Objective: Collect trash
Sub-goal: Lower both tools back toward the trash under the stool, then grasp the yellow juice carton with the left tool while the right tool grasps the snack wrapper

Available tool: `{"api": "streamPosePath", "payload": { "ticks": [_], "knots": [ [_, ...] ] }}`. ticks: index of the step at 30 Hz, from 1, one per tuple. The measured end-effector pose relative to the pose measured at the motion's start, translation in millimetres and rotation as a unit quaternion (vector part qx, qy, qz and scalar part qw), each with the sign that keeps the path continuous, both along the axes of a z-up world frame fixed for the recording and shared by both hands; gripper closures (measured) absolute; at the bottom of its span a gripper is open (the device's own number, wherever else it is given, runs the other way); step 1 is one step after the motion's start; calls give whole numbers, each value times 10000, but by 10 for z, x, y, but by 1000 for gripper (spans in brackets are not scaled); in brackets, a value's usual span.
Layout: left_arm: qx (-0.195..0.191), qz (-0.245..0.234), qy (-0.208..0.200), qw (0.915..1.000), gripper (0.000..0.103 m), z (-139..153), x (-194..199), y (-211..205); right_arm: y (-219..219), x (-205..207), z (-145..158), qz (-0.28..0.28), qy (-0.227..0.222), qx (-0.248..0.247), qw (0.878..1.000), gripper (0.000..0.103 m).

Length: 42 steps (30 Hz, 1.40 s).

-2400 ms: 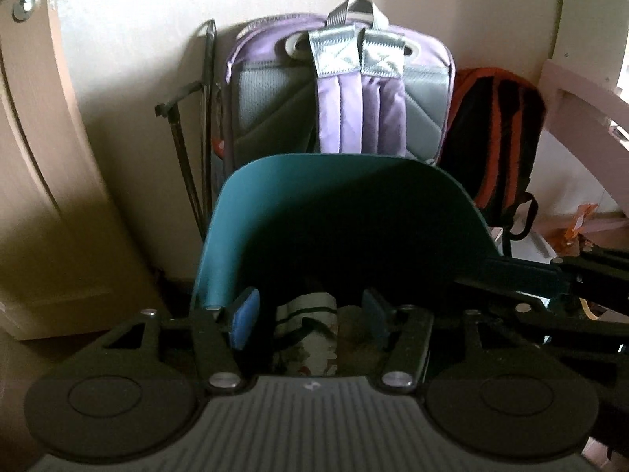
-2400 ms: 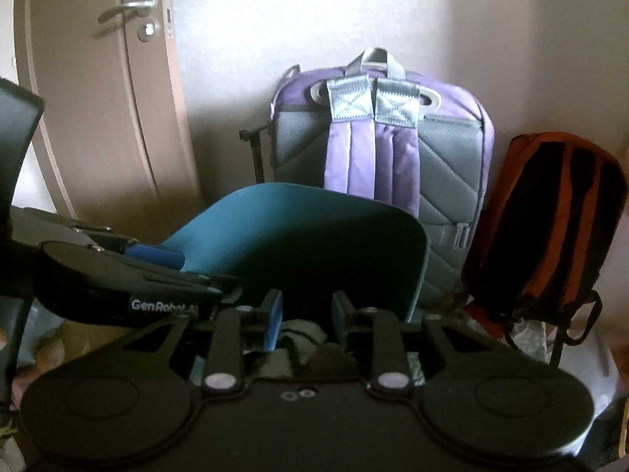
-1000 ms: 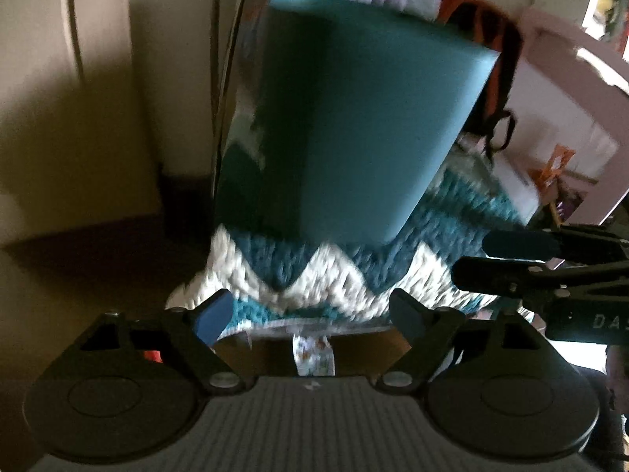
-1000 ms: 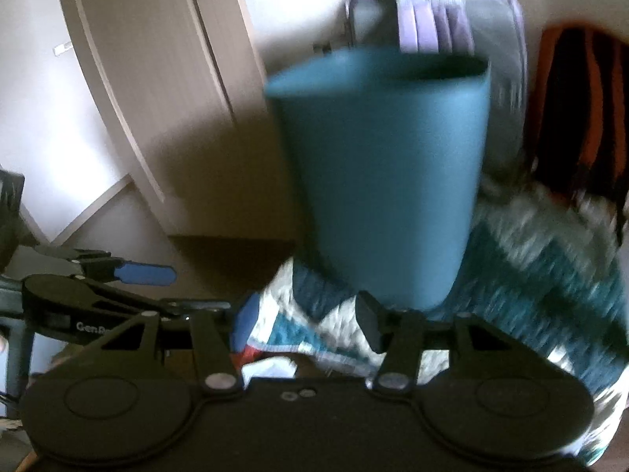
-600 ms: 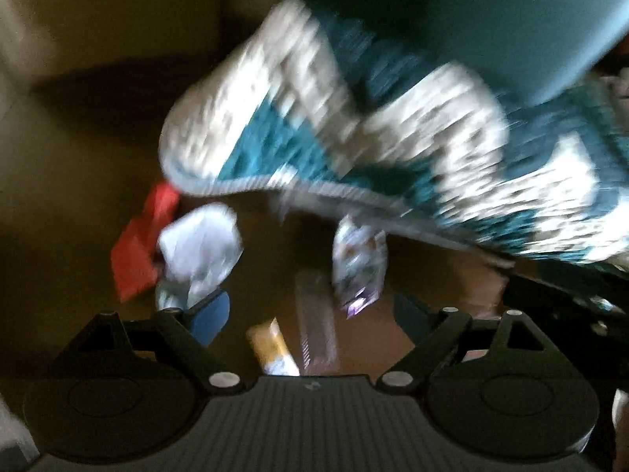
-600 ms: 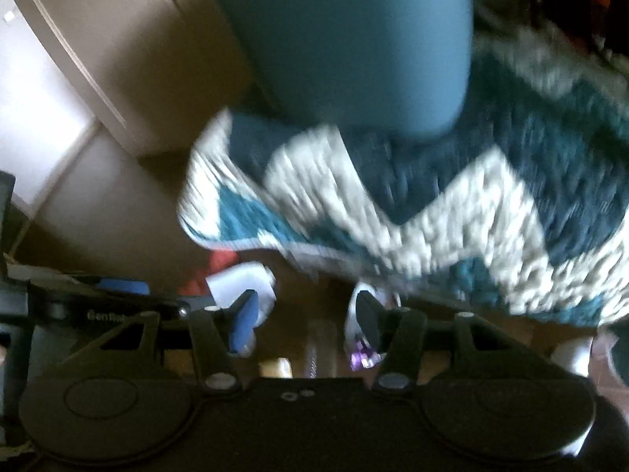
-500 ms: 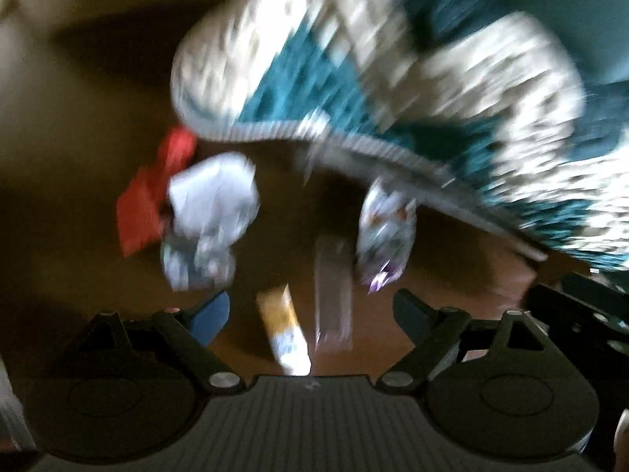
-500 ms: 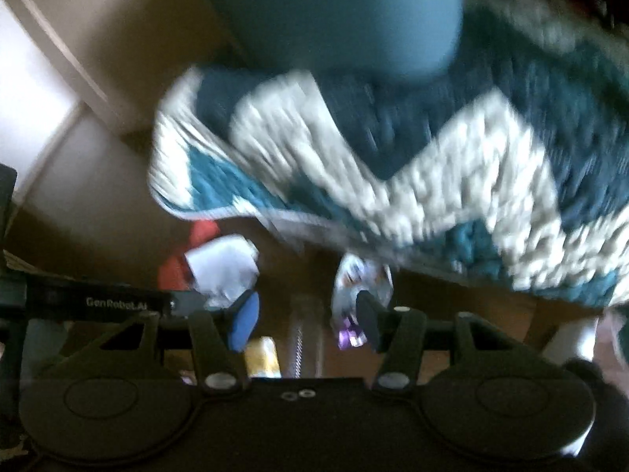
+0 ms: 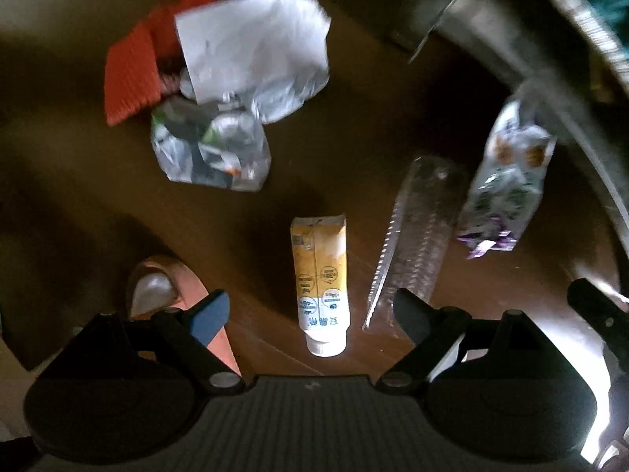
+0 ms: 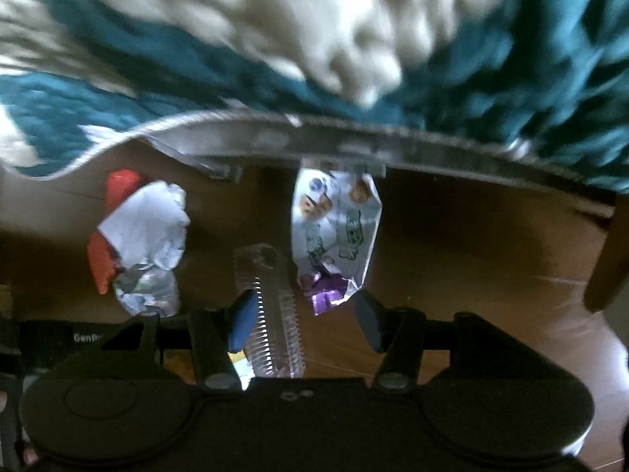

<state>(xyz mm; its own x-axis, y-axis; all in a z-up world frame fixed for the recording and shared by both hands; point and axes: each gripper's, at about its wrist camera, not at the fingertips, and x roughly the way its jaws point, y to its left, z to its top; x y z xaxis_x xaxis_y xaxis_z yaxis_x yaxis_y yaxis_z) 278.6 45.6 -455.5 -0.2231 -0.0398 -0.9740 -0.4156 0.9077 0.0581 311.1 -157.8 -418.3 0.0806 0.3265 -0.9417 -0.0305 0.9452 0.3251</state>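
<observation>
Trash lies on a brown floor. In the left wrist view a yellow and white tube [image 9: 320, 283] lies between the fingers of my open, empty left gripper [image 9: 310, 312]. A clear ridged wrapper [image 9: 416, 232] lies to its right, then a printed snack packet [image 9: 507, 188]. A white crumpled paper [image 9: 255, 47], a crumpled foil bag [image 9: 212, 149] and a red wrapper [image 9: 133, 70] lie at the far left. My right gripper [image 10: 302, 320] is open and empty just above the clear wrapper [image 10: 271, 314] and the snack packet [image 10: 334, 232].
A teal and white knitted blanket [image 10: 275, 51] hangs over the bed edge [image 10: 354, 141] above the trash. A bare toe [image 9: 157, 291] shows beside my left gripper. A wooden leg [image 10: 605, 259] stands at the right.
Both grippers left the teal bin, opened and swung down to the floor. The trash now fills both views, closer than half a second ago.
</observation>
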Motion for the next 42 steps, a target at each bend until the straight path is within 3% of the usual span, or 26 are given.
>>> {"api": "streamPosePath", "payload": {
  "ticks": [8, 19, 23, 25, 31, 42],
  "knots": [
    [22, 52, 493, 9988, 12, -612, -18, -1, 143, 121, -658, -10, 311, -165, 9994, 49],
    [-128, 41, 724, 9973, 12, -1076, -104, -15, 134, 209, -1225, -395, 752, -295, 9959, 50],
    [-162, 63, 741, 9971, 15, -1174, -107, -42, 127, 253, -1307, -438, 773, -243, 9958, 50],
    [-183, 42, 765, 9969, 32, -1223, -111, -58, 149, 268, -1317, -362, 699, -247, 9966, 50],
    [-255, -20, 734, 9970, 59, -1310, -70, -65, 235, 261, -1331, -164, 557, -335, 9978, 52],
    [-261, -288, 518, 9979, 60, -1029, 12, -153, 236, 190, -1030, 112, 403, -428, 9982, 62]
  ]
}}
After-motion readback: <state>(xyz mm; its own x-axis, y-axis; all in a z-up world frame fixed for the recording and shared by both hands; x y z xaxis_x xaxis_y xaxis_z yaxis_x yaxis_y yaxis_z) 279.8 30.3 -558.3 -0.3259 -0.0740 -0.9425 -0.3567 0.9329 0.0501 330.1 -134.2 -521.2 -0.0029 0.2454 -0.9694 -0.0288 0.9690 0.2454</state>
